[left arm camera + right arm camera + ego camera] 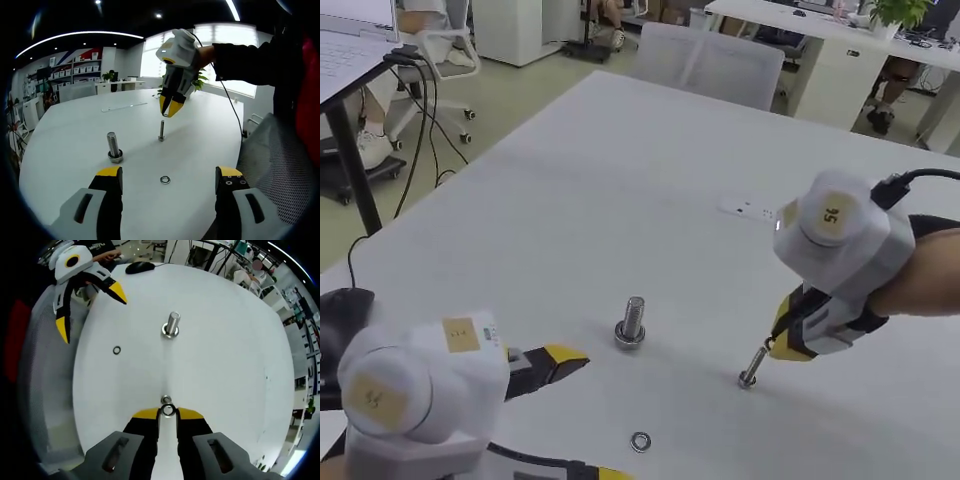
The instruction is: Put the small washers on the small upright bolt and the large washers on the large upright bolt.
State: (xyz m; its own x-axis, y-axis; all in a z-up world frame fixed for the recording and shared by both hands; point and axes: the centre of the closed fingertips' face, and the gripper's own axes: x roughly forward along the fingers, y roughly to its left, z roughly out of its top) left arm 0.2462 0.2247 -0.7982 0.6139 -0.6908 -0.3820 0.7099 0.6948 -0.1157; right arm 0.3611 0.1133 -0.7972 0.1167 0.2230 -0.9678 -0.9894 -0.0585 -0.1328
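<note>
L hand-held gripper [592,415] agape (label blurred); R hand-held gripper [773,350] "56" pinches washer [168,410].

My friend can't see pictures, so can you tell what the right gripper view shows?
The right gripper pinches a small washer just by the top of the small bolt on a white table. Farther off stands the big bolt, a loose washer lies to its left, and the left gripper is open at the top left.

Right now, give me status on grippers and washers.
Left gripper open, empty. Right gripper shut on small silver washer at thin upright bolt top. Second silver washer loose on white table. Thick upright bolt unobstructed.
</note>
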